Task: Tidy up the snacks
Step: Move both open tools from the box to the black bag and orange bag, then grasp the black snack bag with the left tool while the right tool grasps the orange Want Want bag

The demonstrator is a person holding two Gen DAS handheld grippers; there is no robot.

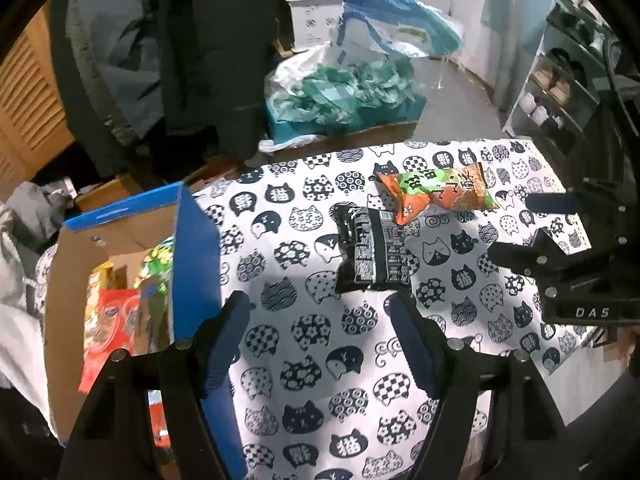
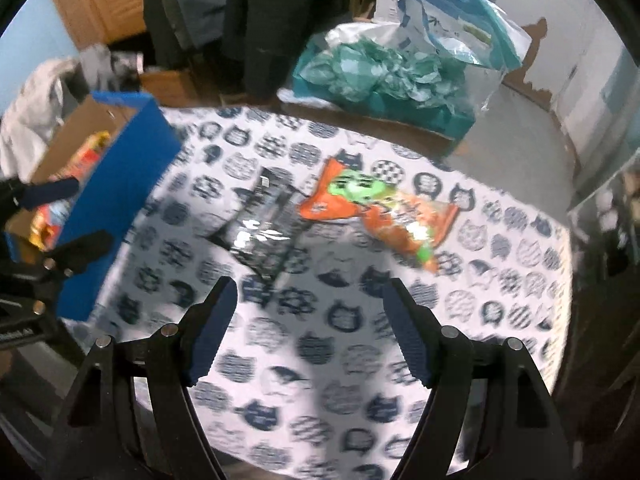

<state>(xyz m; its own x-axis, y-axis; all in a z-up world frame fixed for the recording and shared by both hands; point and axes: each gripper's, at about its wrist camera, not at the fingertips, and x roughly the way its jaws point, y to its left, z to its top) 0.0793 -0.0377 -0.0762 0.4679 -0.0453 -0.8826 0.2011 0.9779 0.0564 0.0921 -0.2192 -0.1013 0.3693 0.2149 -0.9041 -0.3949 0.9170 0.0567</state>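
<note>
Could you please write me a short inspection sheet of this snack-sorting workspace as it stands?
Surface: table under a cat-print cloth.
Job's things: black snack packet and orange snack packet lie on the cloth, apparently touching; blue cardboard box at the left already holds several snack bags.
Clutter: nothing seen on the cloth.
Grippers: left gripper and right gripper both open, empty, above the cloth.
Cables: nothing seen.
Surroundings: teal paper pile, blue plastic bag, shoe rack, hanging dark coats.
</note>
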